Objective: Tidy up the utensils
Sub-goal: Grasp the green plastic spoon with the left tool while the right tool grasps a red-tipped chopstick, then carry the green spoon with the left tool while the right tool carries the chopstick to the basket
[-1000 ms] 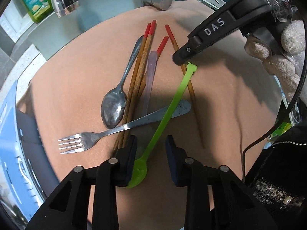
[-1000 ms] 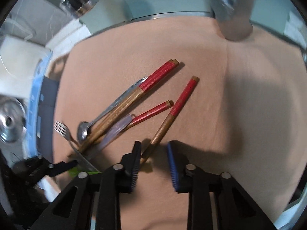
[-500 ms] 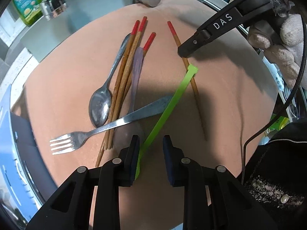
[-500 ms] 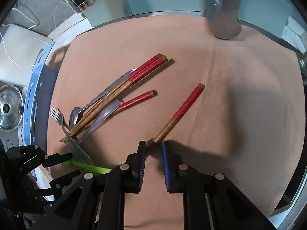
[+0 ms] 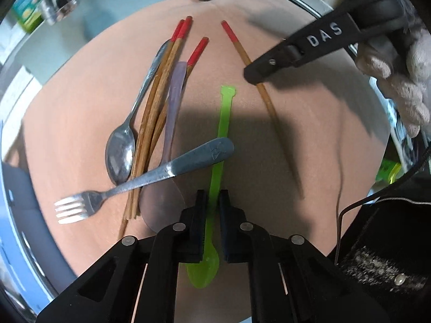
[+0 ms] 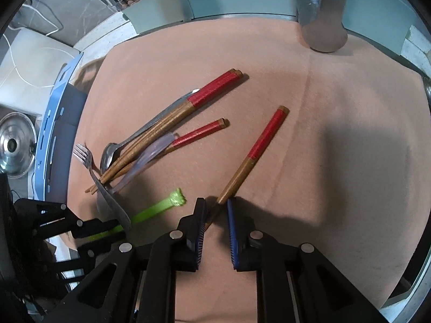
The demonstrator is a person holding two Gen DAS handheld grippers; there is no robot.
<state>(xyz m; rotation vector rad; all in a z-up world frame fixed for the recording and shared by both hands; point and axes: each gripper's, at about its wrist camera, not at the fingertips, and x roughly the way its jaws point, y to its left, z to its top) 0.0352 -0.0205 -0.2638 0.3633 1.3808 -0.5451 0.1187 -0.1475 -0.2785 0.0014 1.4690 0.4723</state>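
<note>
Left tool [image 5: 213,202] points straight down at the tabletop [image 5: 309,140], which is covered in a peach-coloured cloth, and its jaws have just been closing: they now clamp the thin handle of a lime-green plastic spoon [image 5: 223,123], its bowl showing below the jaws and its flat, notched handle end pointing away. In this left wrist view a metal fork [image 5: 140,183] lies across the green handle and across a heap of utensils — a steel spoon [image 5: 121,153], a translucent purple plastic spoon [image 5: 172,107] and three wooden chopsticks with red-wrapped ends [image 5: 156,107]. A fourth red-tipped chopstick [image 5: 266,99] lies apart to the right, under the right tool's black finger, which bears the white letters "DAS" and is held by a hand in a pale knit glove [image 5: 404,80]. A green-labelled bottle [image 5: 27,8] stands at the far left; its writing is too blurred to read. From the right wrist, the right tool [image 6: 216,210] has its ribbed blue pads drawn close together on the lone chopstick [image 6: 258,148], clamping its bare wooden shaft — the red-wrapped end angles up and away. Beside it, to the left, lie the green spoon [image 6: 161,204], the fork [image 6: 89,164] and the heap.
</note>
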